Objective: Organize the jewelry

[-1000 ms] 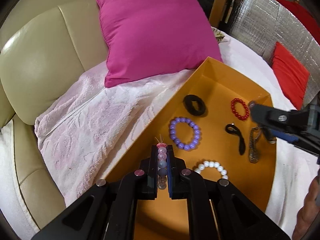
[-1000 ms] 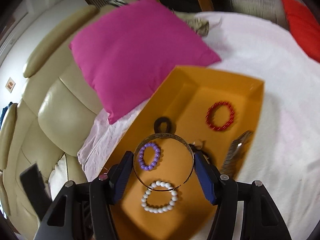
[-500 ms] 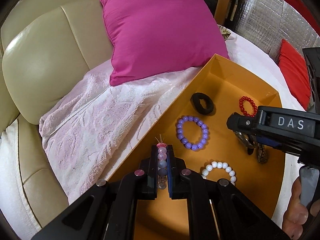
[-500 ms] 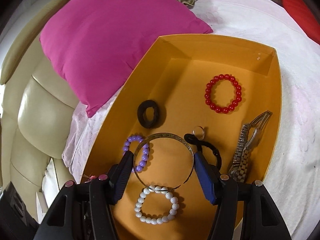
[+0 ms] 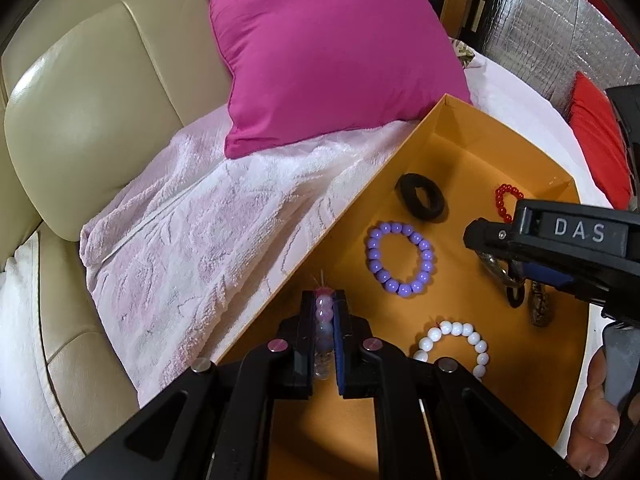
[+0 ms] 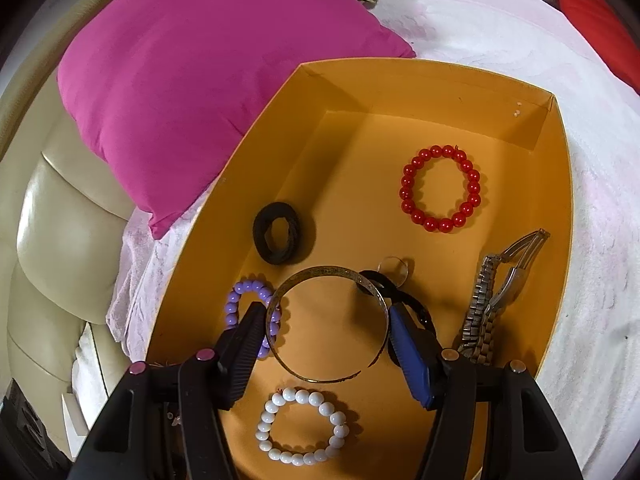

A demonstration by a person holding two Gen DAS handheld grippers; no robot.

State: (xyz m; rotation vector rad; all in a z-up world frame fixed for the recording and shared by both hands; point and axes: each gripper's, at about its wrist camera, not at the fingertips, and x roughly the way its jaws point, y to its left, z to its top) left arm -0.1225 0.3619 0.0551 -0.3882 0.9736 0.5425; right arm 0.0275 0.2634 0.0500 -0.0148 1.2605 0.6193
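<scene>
An orange box [image 6: 400,80] lies on a pink towel. Inside it are a red bead bracelet [image 6: 440,188], a black hair tie [image 6: 278,238], a purple bead bracelet [image 5: 400,258], a white bead bracelet [image 6: 300,426], a metal watch [image 6: 488,300] and a black loop [image 6: 412,304]. My left gripper [image 5: 325,304] is shut on a pink bead bracelet [image 5: 324,312] over the box's left edge. My right gripper [image 6: 326,312] grips a brass bangle [image 6: 328,324] across its width, low over the box's middle.
A magenta cushion [image 5: 328,48] leans on the cream leather sofa [image 5: 80,92] behind the box. A red cushion [image 5: 596,140] and a silver quilted surface [image 5: 560,28] sit at the far right. A person's fingers [image 5: 596,420] show at the lower right.
The right gripper with the bangle has come down and in over the box, closer to its floor. The left gripper still clamps the pink beads in about the same place.
</scene>
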